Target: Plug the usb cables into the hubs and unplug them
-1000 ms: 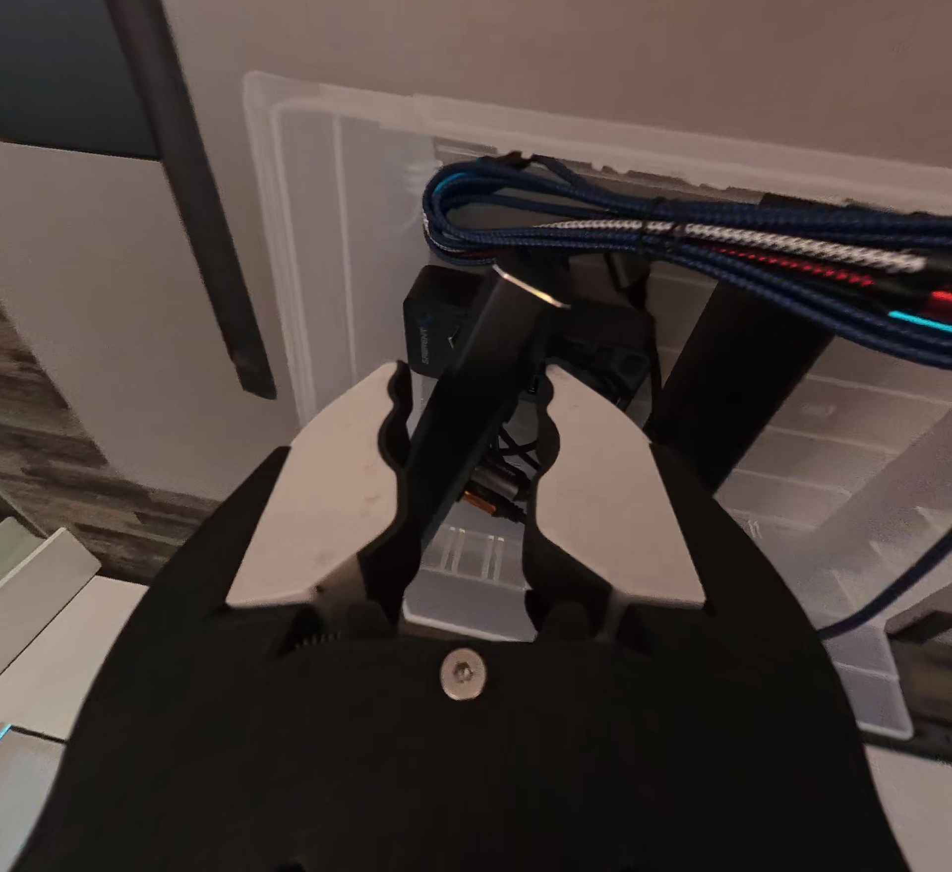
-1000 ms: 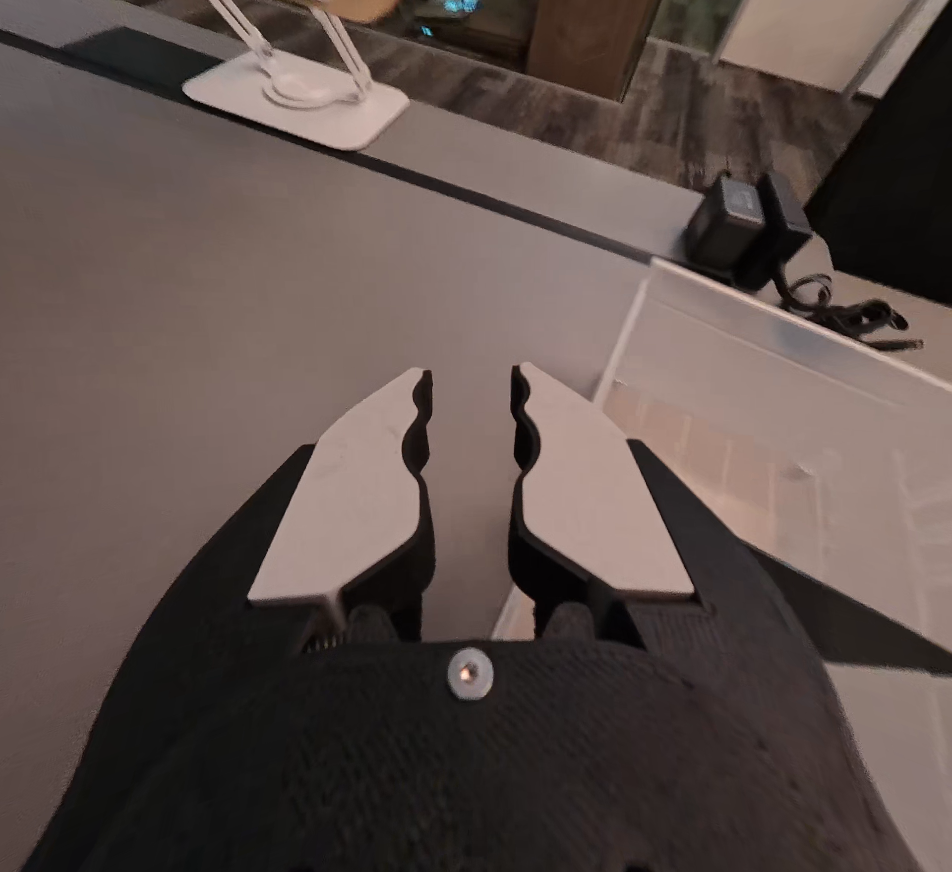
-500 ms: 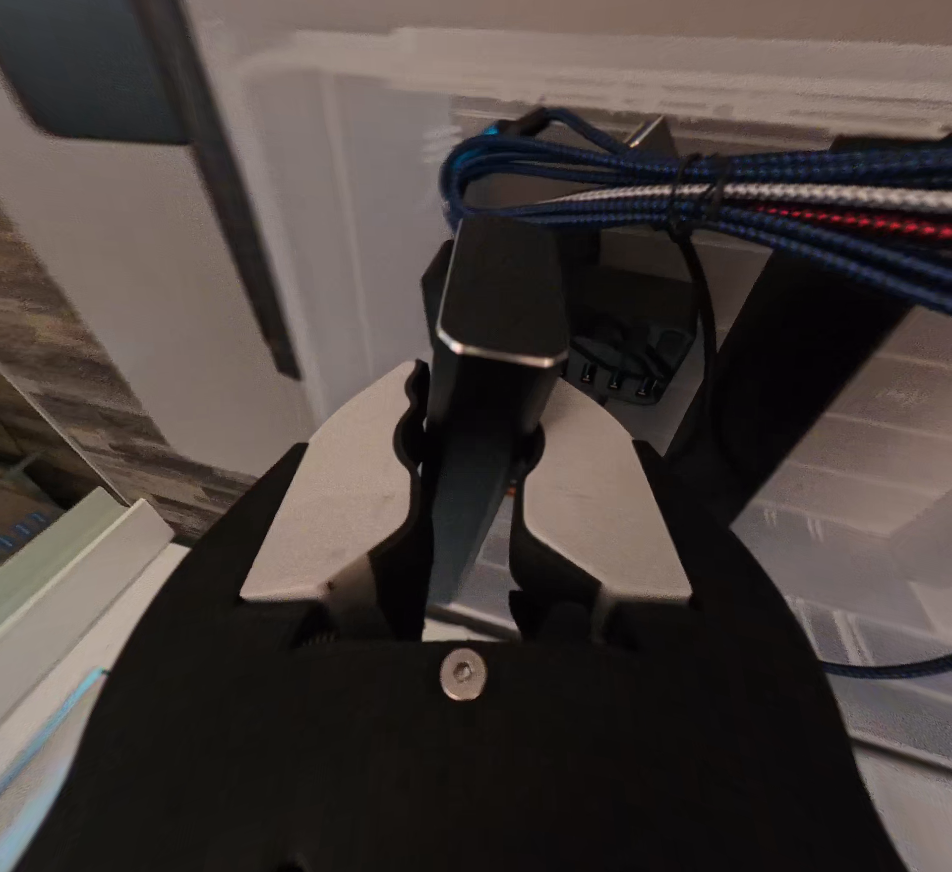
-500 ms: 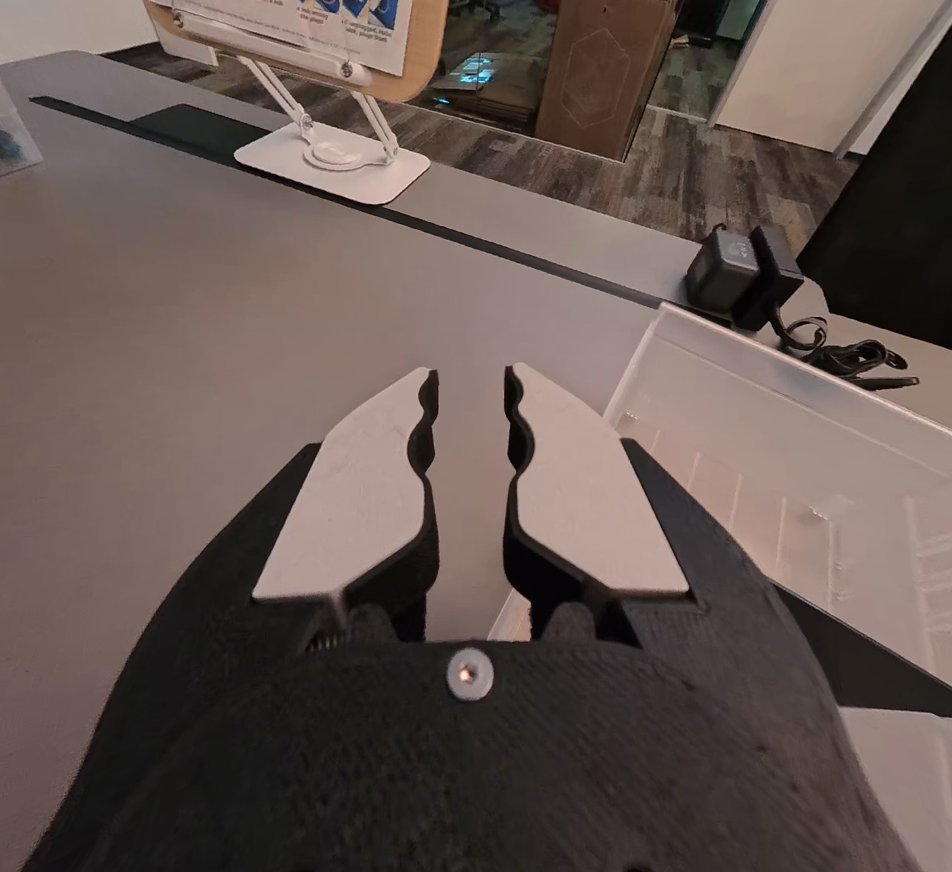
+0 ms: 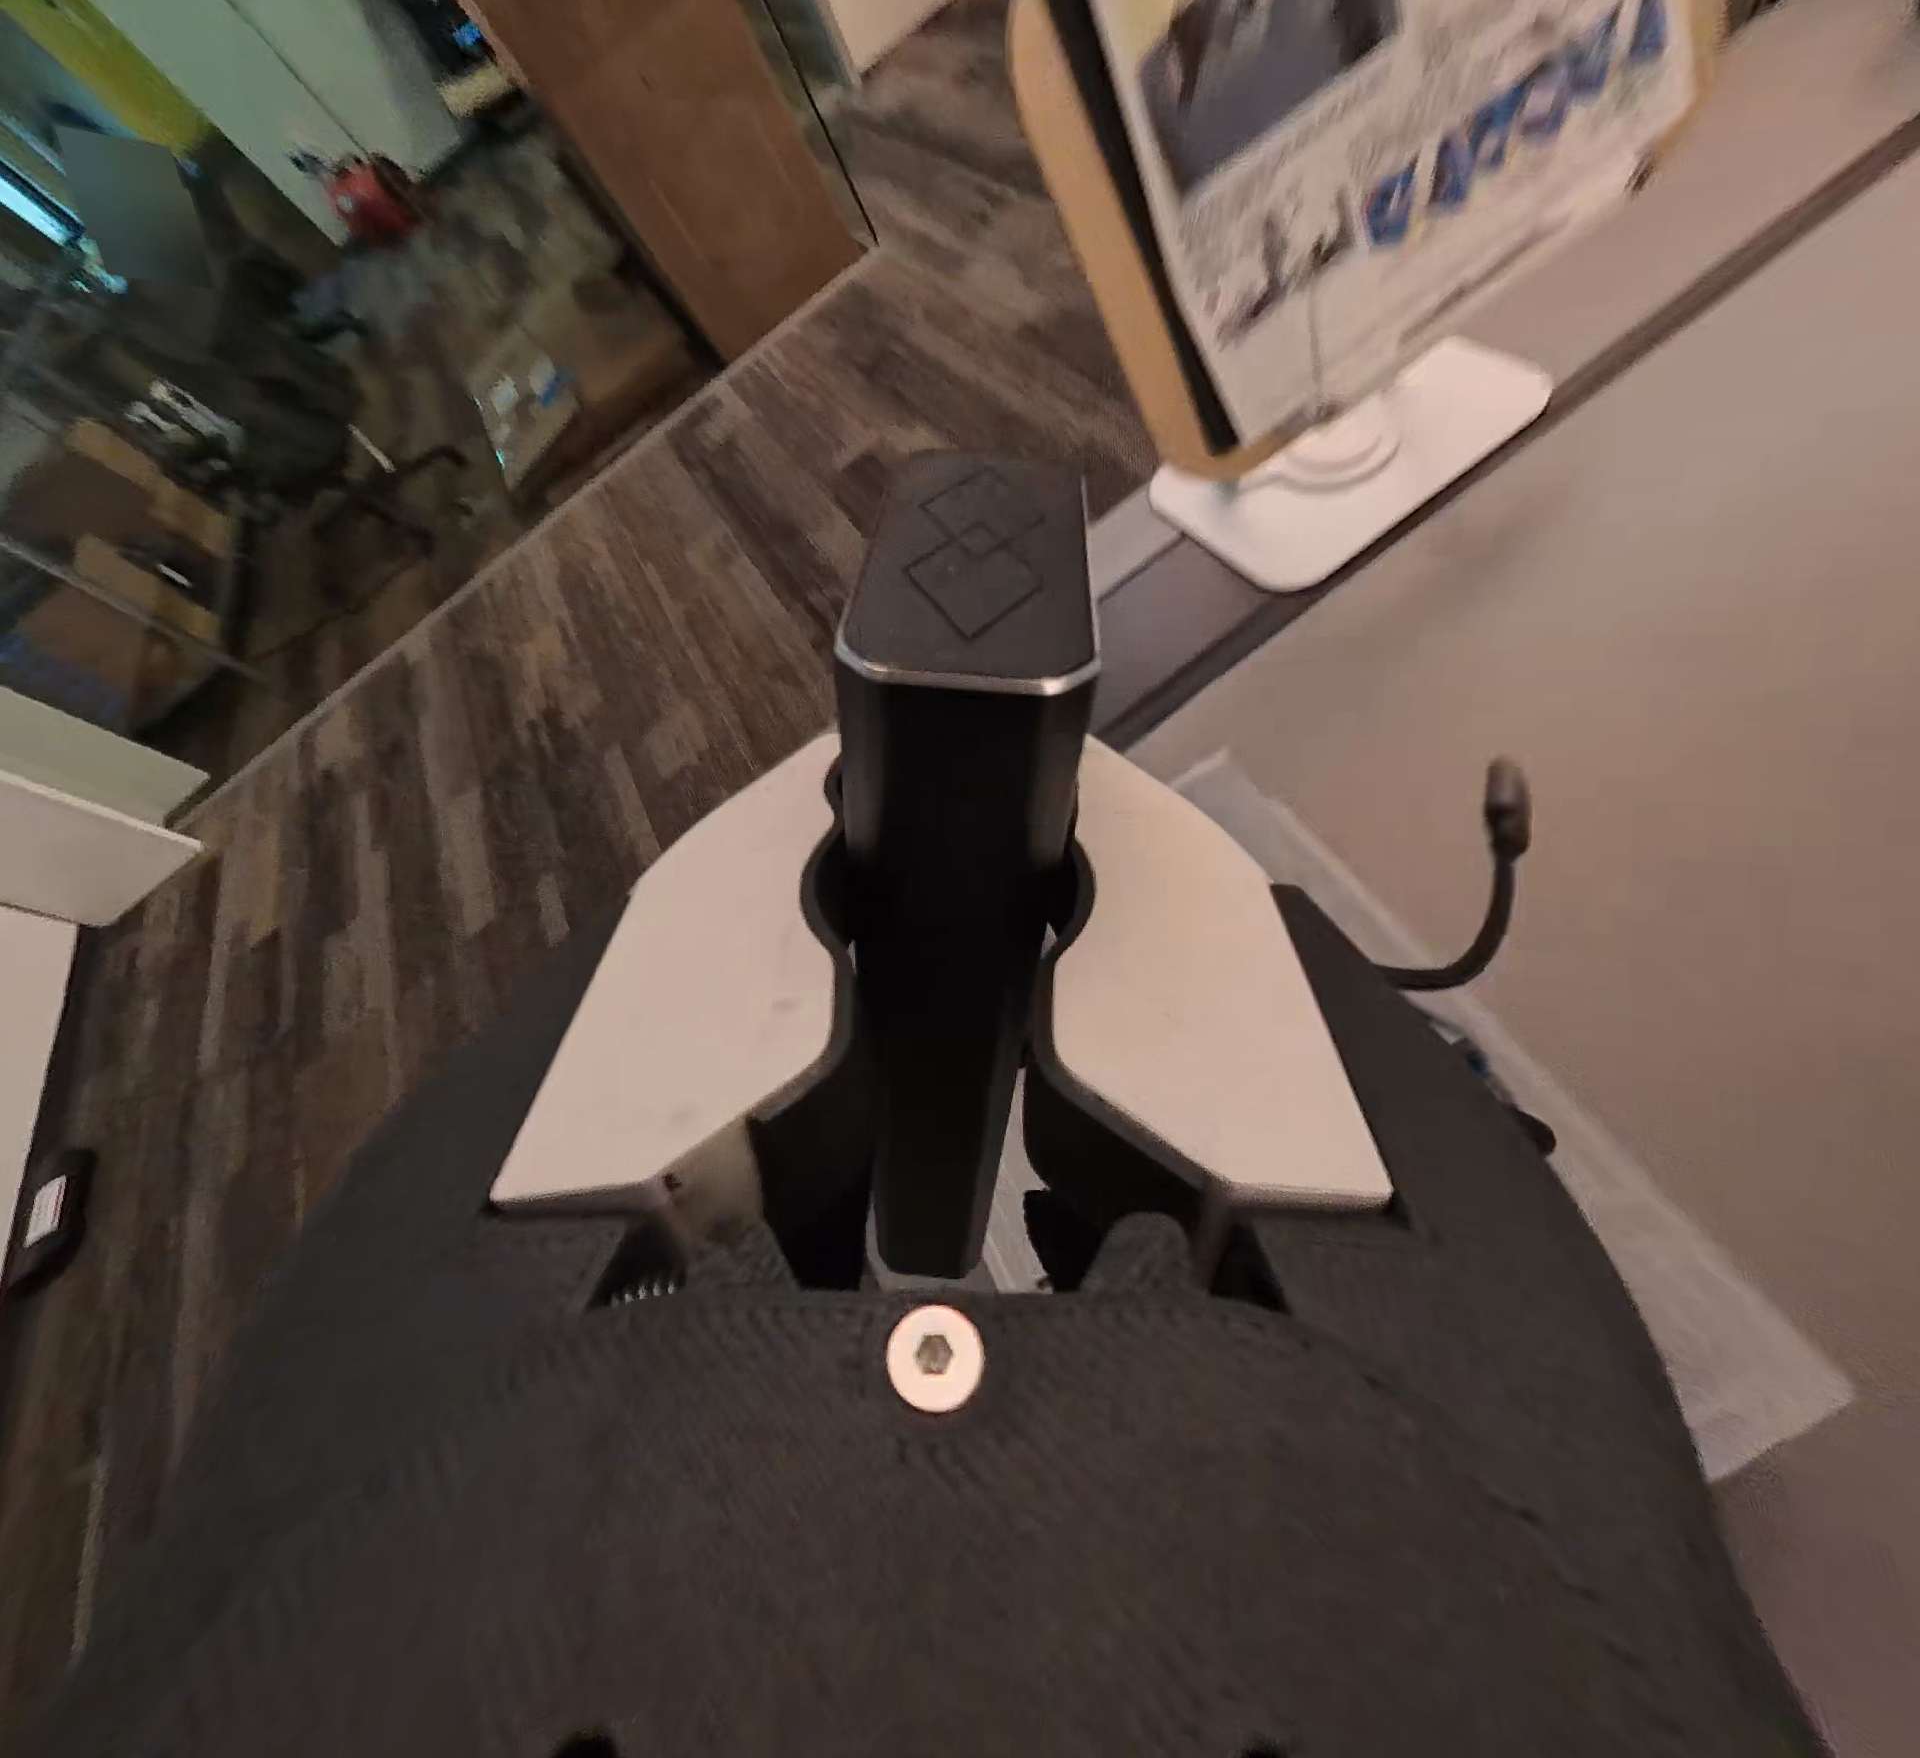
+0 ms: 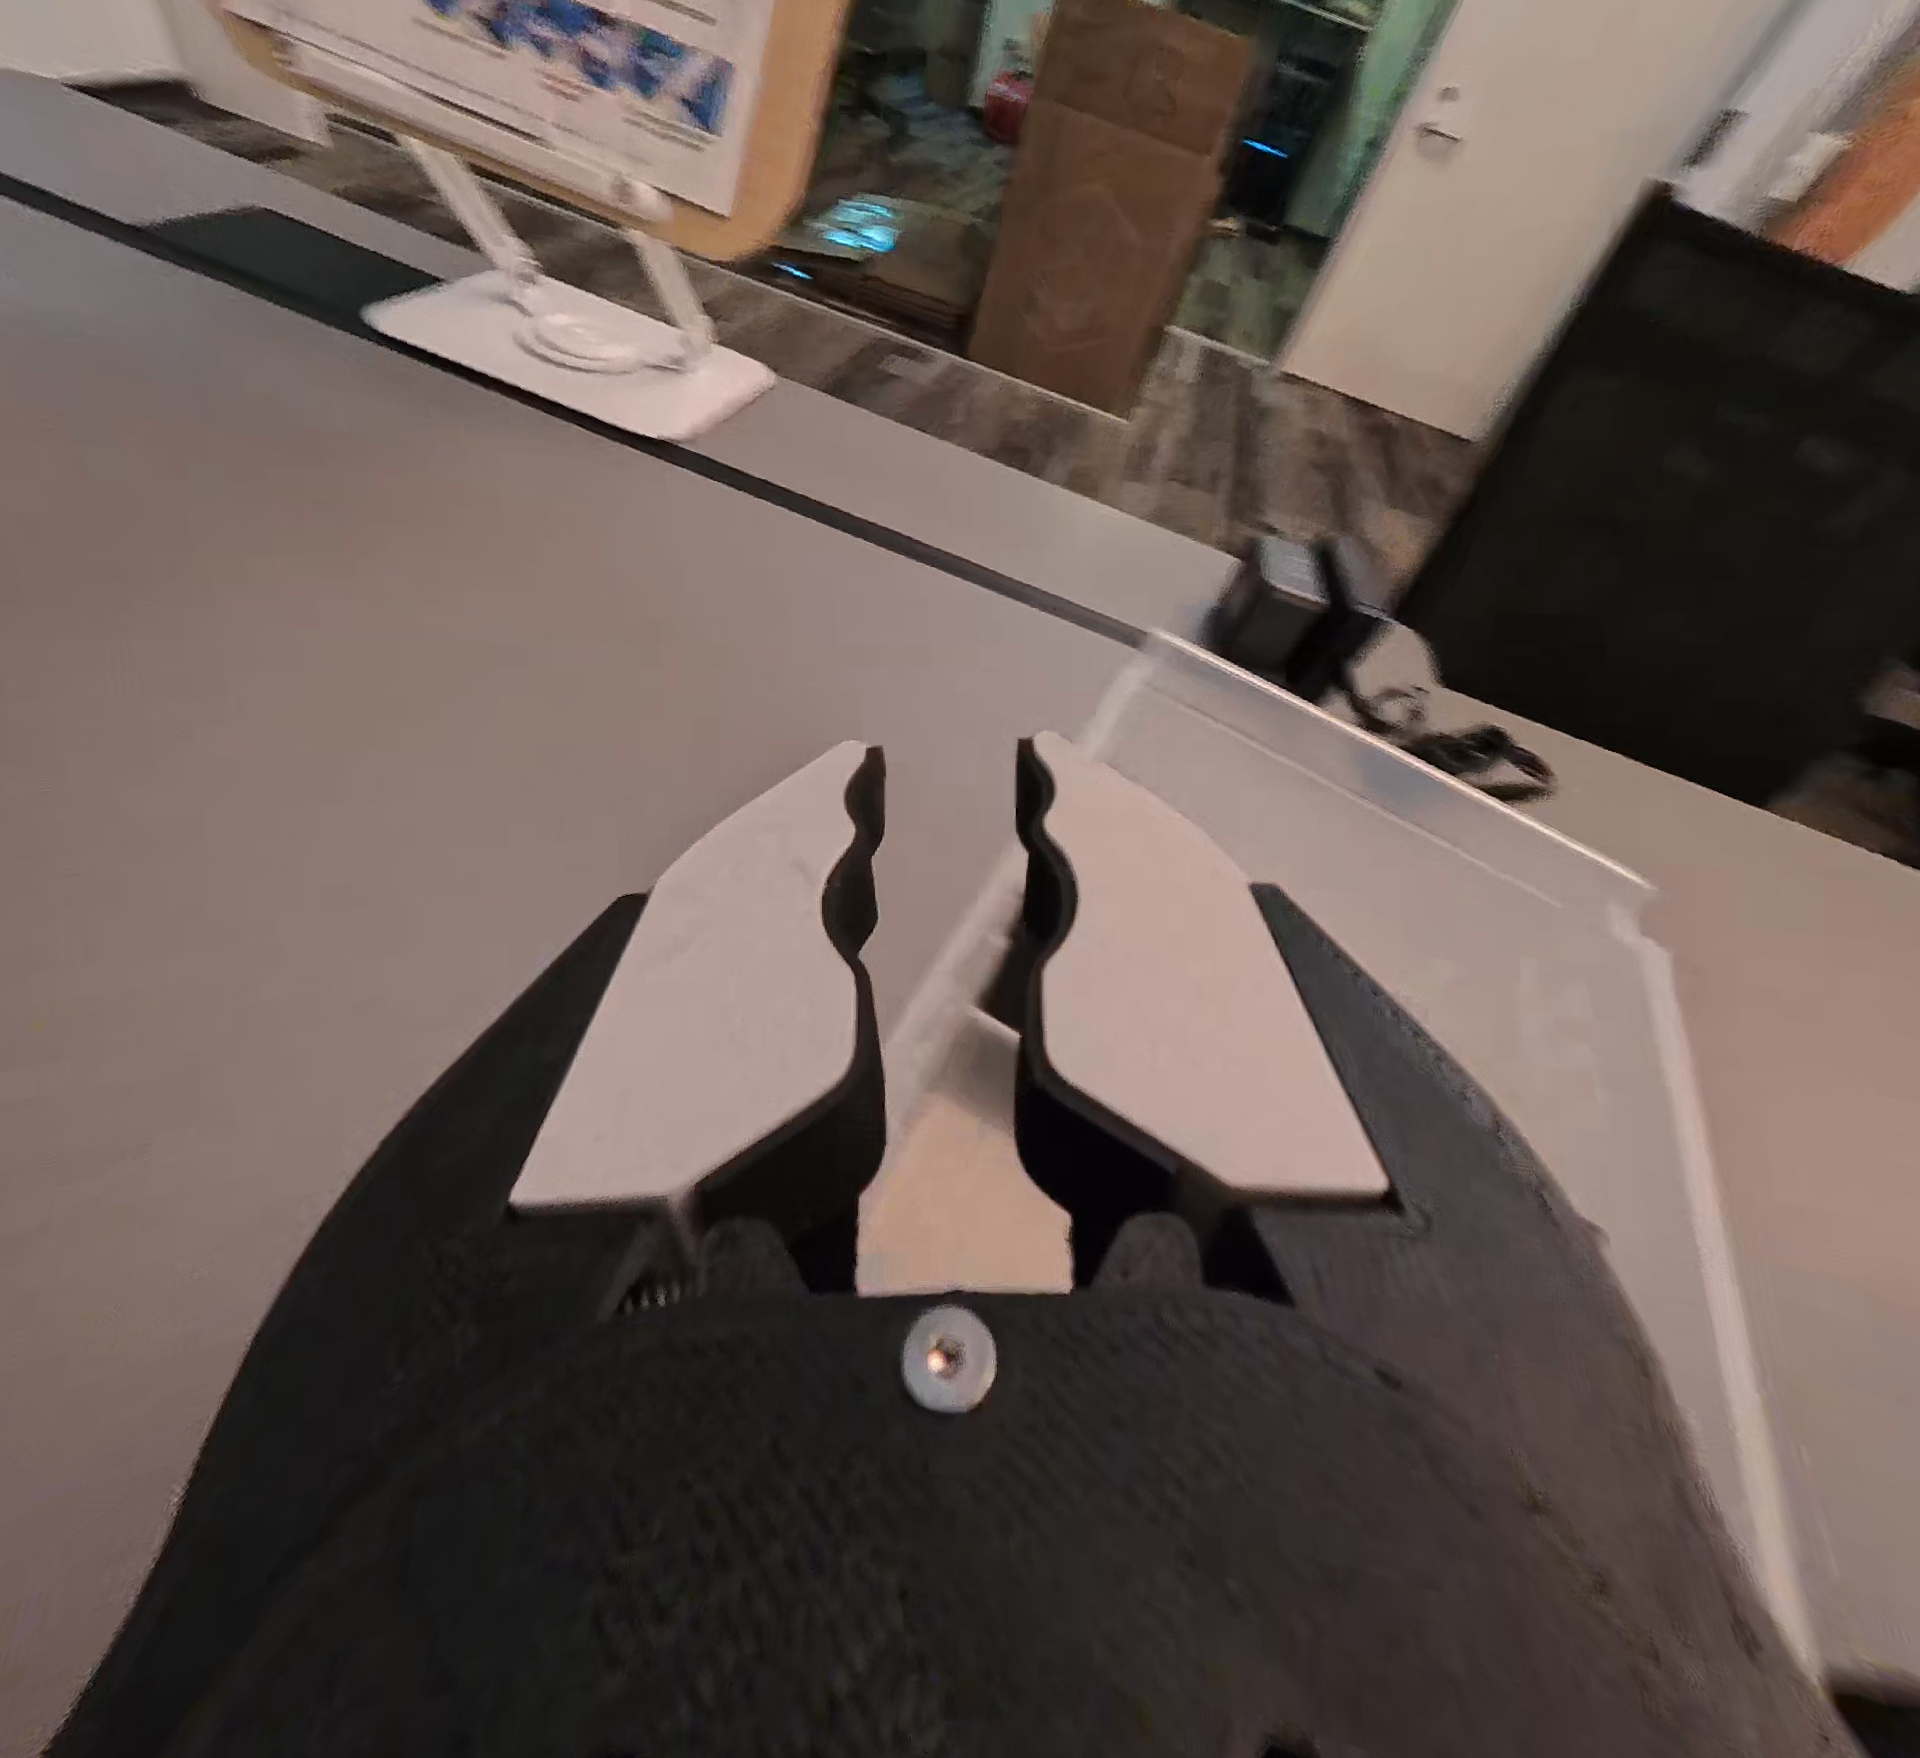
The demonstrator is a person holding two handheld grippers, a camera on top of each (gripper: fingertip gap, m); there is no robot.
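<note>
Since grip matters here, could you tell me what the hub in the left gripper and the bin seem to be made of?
The hub looks like dark matte metal or hard plastic, with a bright bevelled edge. The bin looks like clear, glossy plastic: the table shows through its wall.

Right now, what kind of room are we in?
Probably an office or workshop. A grey desk holds an instruction sheet on a white stand, cardboard boxes stand on the floor beyond, and there is a white door.
</note>
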